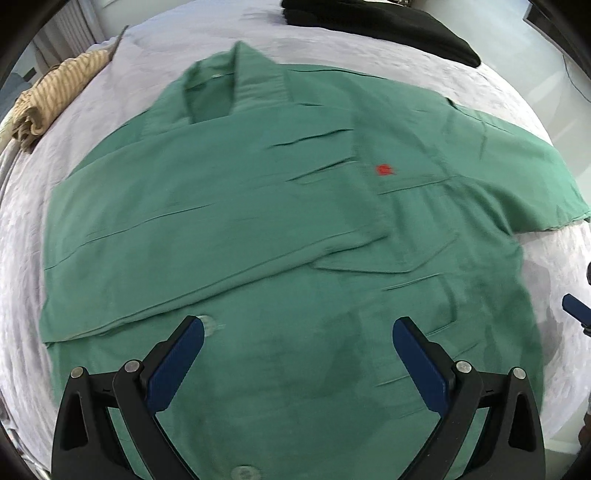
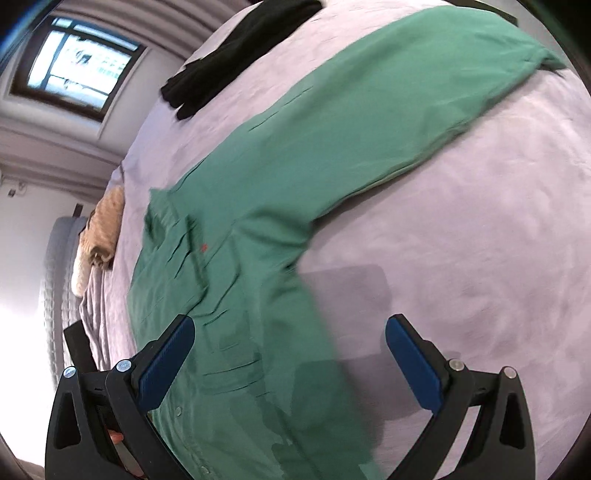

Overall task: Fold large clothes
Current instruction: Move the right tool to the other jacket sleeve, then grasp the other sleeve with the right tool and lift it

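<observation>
- Green shirt [image 1: 258, 206] lies front up and spread on the bed [image 1: 122, 74], collar [image 1: 236, 81] at the far end, small red logo [image 1: 384, 169] on the chest.
- One sleeve is folded across the shirt front in the left wrist view; the other sleeve [image 2: 406, 96] stretches out flat over the sheet in the right wrist view.
- Left tool [image 1: 297, 332] spread wide, nothing between its blue pads, hovering over the lower front of the shirt near the button line; contact with the cloth can't be told.
- Right tool [image 2: 290, 332] also spread wide and holding nothing; its left finger [image 2: 166, 365] is over the shirt's lower body, its right finger [image 2: 413, 365] over bare sheet just beside the shirt's edge.
- Tip of the right tool shows at the right edge of the left wrist view, off the shirt, over the sheet.
- Both views motion-blurred.
- Surface: bed with a pale lilac-grey, lightly wrinkled sheet.
- Room: window [image 2: 81, 62] with dark frame, white walls.
- Counts: 1 green shirt, 1 dark garment [image 1: 388, 26] at the far side of the bed, 1 tan striped bundle [image 1: 55, 96] near the bed's edge, 2 tools.
</observation>
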A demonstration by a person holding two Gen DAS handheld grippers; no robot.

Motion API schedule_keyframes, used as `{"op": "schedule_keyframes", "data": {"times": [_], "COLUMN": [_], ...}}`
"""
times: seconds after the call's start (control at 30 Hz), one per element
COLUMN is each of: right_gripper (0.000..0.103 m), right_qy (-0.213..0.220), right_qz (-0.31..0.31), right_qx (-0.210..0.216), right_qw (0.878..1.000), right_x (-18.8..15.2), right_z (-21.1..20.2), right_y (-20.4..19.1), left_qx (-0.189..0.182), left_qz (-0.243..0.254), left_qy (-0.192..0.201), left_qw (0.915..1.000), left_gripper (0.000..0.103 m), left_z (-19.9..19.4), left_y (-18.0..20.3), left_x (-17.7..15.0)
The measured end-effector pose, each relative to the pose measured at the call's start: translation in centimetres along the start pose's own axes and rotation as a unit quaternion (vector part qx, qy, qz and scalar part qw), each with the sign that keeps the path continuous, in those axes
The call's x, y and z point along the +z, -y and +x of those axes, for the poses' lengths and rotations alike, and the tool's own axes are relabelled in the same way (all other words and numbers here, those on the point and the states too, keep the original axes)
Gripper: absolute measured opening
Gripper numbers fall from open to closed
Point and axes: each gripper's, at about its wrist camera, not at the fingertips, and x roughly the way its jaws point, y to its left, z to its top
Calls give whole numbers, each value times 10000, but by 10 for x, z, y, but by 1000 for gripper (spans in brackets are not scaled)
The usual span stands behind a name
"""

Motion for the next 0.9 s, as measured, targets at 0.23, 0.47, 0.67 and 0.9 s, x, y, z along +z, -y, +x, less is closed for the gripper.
{"op": "schedule_keyframes", "data": {"times": [0.23, 0.47, 0.67, 0.9], "right_gripper": [103, 103, 103, 103], "right_qy": [257, 653, 1113, 1537], "right_qz": [600, 953, 1313, 1928], "right_qx": [28, 190, 458, 878], "right_qw": [9979, 9931, 9840, 9652], "right_x": [29, 56, 89, 136], "right_z": [-22, -43, -57, -56], "right_y": [49, 81, 109, 145], "left_qx": [-76, -23, 56, 39], "left_qz": [31, 64, 71, 37], "left_qy": [-114, -150, -160, -141], "left_qw": [9999, 9999, 9998, 9999], "left_gripper": [102, 102, 102, 102], "left_z": [10, 17, 21, 22], "left_y": [36, 55, 73, 90], "left_x": [12, 21, 28, 36]}}
